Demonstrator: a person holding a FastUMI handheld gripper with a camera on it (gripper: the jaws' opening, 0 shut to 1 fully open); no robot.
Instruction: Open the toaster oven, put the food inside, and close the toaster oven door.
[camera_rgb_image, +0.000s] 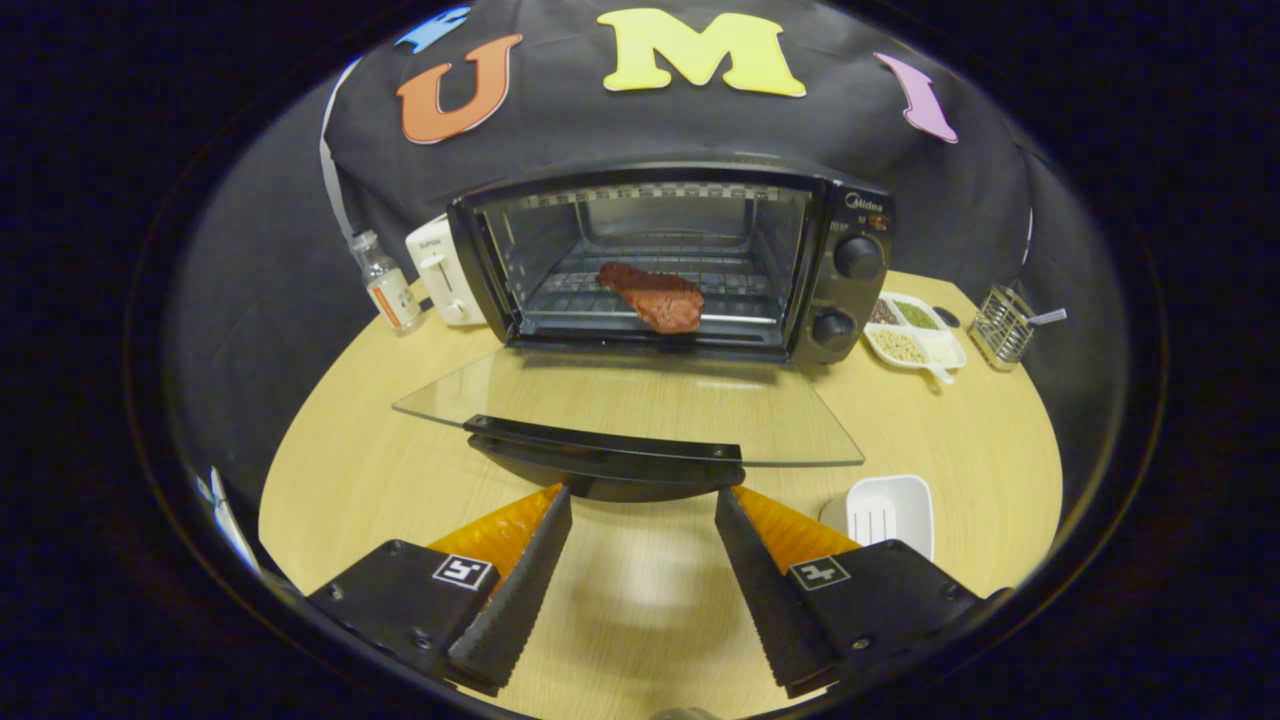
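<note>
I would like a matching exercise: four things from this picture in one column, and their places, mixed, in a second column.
Things:
1. meat
2. glass door
3. small bottle
4. white dish

Places:
A. left of the white toaster
B. on the oven's rack
C. right of the open tongs
D. folded down, just ahead of the tongs

Pairs: 1-B, 2-D, 3-A, 4-C

The two-finger tool (643, 500) is held level and low, its serrated fingers (520, 580) spread wide apart, nothing gripped between them.

one toaster oven (690, 265), one steak (655, 297) (inside), one bottle (388, 283)
</note>
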